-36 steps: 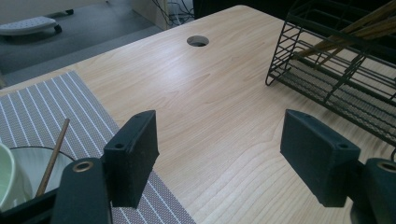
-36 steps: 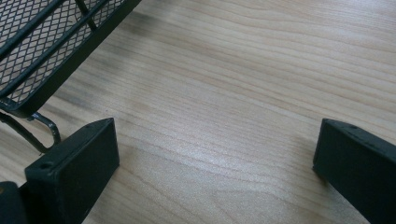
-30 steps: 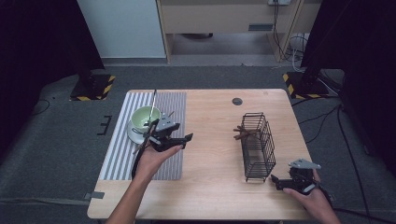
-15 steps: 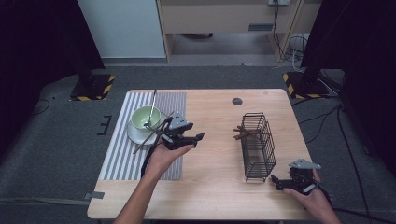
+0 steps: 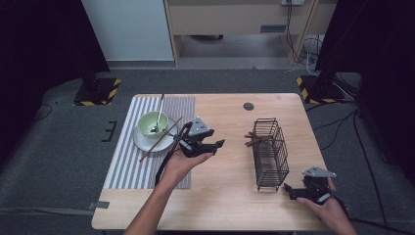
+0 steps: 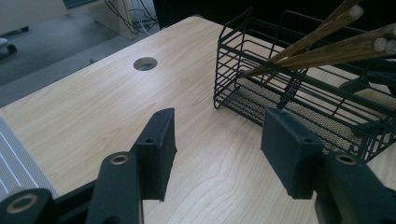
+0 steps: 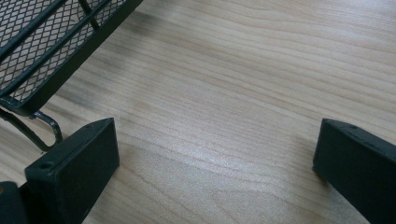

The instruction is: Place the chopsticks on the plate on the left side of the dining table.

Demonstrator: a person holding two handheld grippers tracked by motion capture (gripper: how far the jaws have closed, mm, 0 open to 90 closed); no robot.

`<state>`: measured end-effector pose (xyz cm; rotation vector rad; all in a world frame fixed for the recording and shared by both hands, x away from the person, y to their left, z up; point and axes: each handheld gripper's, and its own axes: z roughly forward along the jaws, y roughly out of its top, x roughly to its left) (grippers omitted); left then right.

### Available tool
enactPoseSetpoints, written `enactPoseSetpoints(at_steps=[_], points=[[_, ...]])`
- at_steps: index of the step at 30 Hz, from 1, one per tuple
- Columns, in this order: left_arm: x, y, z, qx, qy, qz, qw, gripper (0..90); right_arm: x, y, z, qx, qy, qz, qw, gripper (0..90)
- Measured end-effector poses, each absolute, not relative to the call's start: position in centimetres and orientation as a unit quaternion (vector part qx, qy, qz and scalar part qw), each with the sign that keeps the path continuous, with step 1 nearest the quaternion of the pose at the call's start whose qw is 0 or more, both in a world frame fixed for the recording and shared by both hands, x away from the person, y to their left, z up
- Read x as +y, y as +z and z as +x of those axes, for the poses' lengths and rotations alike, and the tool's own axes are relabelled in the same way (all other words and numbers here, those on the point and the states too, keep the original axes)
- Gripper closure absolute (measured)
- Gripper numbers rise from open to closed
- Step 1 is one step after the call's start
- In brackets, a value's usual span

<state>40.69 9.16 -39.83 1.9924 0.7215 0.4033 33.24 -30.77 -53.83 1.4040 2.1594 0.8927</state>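
Observation:
My left gripper (image 5: 218,144) hovers over the middle of the wooden table (image 5: 225,196), pointing right toward a black wire basket (image 5: 270,155). Several wooden chopsticks (image 5: 253,140) stick out of the basket's left side. In the left gripper view the basket (image 6: 299,93) and chopsticks (image 6: 327,44) lie just ahead of the left gripper (image 6: 219,135). Its jaws have just been closing; they stand open with nothing between them. My right gripper (image 5: 289,190) rests near the table's front right, beside the basket's near corner (image 7: 42,51). The right gripper (image 7: 217,144) is wide open over bare wood.
A green bowl (image 5: 152,123) with a spoon sits on a white plate (image 5: 142,142) on the striped mat (image 5: 127,166) at the left. Two chopsticks (image 5: 159,141) lean across the plate. A round cable hole (image 5: 248,106) lies at the table's back.
The left gripper has moved right, away from the bowl and toward the basket, rising slightly, and its jaws have narrowed. The right gripper has stayed put.

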Motion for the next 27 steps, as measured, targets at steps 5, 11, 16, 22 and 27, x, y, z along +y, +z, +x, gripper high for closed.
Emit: enactPoseSetpoints(at_steps=[5, 11, 16, 22, 27], points=[[8.7, -39.4, 40.7, 0.288, 0.165, 0.816, 0.473, 46.9, -30.8, -53.8, 33.2, 0.775, 0.320, 0.504, 0.206, 0.4], [8.5, -39.1, 40.7, 0.290, 0.165, 0.814, 0.475, 45.9, -30.7, -53.8, 33.2, 0.775, 0.320, 0.505, 0.207, 0.4], [8.0, -38.8, 40.7, 0.288, 0.159, 0.812, 0.483, 45.0, -30.7, -53.8, 33.2, 0.775, 0.320, 0.504, 0.207, 0.4], [7.0, -38.1, 40.6, 0.282, 0.163, 0.810, 0.487, 41.5, -30.7, -53.8, 33.2, 0.775, 0.320, 0.505, 0.207, 0.4], [6.2, -37.7, 40.8, 0.279, 0.162, 0.805, 0.497, 38.0, -30.7, -53.8, 33.2, 0.775, 0.320, 0.504, 0.205, 0.4]])
